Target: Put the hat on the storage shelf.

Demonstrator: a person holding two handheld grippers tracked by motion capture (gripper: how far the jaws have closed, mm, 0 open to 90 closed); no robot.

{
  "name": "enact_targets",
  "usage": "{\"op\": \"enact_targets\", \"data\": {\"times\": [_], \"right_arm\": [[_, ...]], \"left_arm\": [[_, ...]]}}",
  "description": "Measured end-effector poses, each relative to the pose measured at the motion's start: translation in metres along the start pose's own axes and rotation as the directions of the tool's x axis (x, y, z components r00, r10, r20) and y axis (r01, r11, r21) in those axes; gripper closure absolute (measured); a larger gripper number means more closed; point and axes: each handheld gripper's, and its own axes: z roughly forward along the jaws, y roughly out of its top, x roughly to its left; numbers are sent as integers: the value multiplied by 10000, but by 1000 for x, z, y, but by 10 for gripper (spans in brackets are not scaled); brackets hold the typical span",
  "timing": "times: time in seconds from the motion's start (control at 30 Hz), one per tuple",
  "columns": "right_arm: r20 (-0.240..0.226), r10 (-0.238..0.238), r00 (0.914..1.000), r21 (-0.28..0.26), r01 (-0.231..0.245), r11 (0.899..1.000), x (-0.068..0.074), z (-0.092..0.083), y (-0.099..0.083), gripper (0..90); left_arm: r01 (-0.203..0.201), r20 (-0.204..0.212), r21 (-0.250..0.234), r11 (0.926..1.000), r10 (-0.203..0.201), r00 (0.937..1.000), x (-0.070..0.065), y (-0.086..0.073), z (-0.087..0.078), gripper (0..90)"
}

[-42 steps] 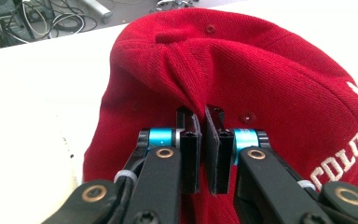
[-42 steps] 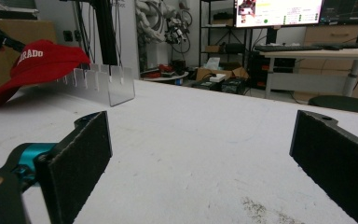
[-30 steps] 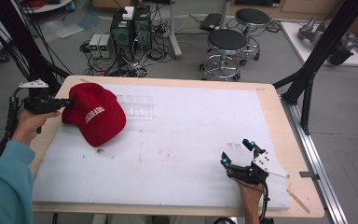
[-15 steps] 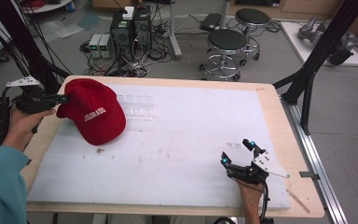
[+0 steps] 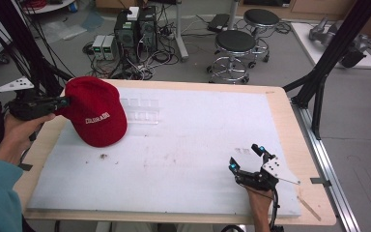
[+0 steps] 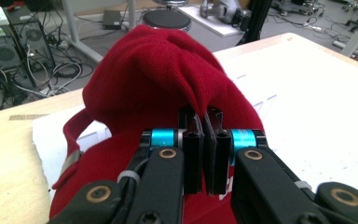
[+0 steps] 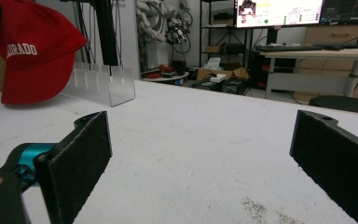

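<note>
Pinching a fold of the red cap [image 5: 96, 113] in our left gripper [image 5: 64, 102] lets it hang at the bench's [image 5: 280, 104] left edge, while our right gripper [image 5: 249, 155] rests spread, apart.

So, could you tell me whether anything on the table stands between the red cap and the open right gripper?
Nothing visible does. The white mat lies bare between the red cap and the right gripper; the clear plastic rack stands off to the side, behind the cap.

Robotics lab, computer towers [image 5: 135, 29], stools [image 5: 235, 43], monitor [image 7: 279, 11]
</note>
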Motion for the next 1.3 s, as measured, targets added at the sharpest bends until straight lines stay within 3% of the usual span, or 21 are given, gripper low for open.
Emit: {"op": "enact_targets", "data": {"times": [0.27, 0.7, 1.0, 1.3], "right_arm": [[26, 172, 9998, 8, -172, 9999, -1, 0, 0, 42], [-337, 266, 9991, -231, -274, 9994, 2, 0, 14, 42], [-1032, 207, 9944, -269, -236, 9994, 17, 5, 36, 43], [-1981, 245, 9799, -213, -293, 9993, 42, 23, 62, 42]], "left_arm": [[-231, 34, -251, 9994, 232, 9997, -29, 15, -6, 871], [-784, 482, -458, 9959, 806, 9956, -81, 26, 10, 871], [-1103, 763, -622, 9920, 1149, 9904, -117, 31, 21, 872], [-1278, 856, -723, 9892, 1338, 9873, -150, 24, 42, 872]]}}
